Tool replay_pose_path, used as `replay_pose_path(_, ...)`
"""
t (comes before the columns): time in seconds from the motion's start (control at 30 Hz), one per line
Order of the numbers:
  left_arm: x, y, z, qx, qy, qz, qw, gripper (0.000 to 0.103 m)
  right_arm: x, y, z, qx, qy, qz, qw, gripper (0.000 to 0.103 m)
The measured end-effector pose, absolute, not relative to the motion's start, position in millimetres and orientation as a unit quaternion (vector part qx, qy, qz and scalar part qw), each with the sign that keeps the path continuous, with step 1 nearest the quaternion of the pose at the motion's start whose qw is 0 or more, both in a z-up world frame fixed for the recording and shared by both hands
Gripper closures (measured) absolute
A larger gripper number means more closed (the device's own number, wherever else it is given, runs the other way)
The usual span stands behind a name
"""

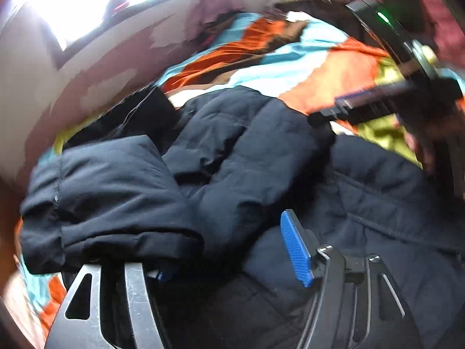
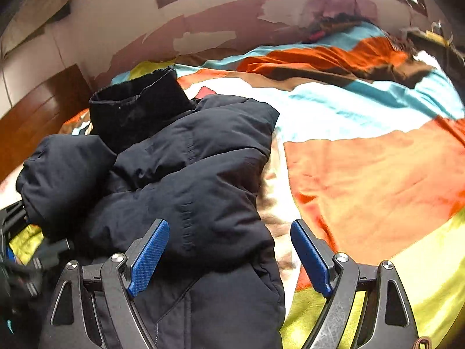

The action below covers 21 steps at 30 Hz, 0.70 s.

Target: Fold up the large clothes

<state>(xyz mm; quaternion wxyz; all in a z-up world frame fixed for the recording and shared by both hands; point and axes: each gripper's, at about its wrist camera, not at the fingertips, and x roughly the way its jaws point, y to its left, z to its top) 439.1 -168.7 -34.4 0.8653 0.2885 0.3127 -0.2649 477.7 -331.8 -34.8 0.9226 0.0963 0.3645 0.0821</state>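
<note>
Both the left gripper (image 1: pixel 229 261) and right gripper (image 2: pixel 229 257) hang unclenched, gripping nothing, over the jacket (image 2: pixel 180 174) on the bedspread (image 2: pixel 363 160).

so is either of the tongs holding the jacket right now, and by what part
Neither holds it. The right tongs stand wide open over the dark puffer jacket, pads off the fabric. The left tongs are parted too, with a folded sleeve lying loose beside one finger.

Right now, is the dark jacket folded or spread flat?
Partly folded: the jacket lies bunched on the bedspread, one sleeve doubled over.
</note>
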Motion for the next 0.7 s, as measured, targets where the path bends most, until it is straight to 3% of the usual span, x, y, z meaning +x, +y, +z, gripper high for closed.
replay_pose_path(0.2, 430.3, -151.9, -38.1, 0.263, 0.342, -0.318, 0.844, 0.041, 480.2, -354.1, -32.9, 0.203, 0.358, 0.122, 0.903, 0.018)
replay_pose_path(0.43, 406.1, -102.6, -27.2, 0.172, 0.371, -0.324, 0.853, 0.041, 487.5, -368.1, -70.0, 0.452, 0.348, 0.271, 0.775, 0.012)
replay_pose_path(0.7, 411.9, 1.7, -23.7, 0.057, 0.400, -0.168, 0.899, 0.041, 482.7, -339.6, -61.5, 0.363, 0.389, 0.252, 0.808, 0.013)
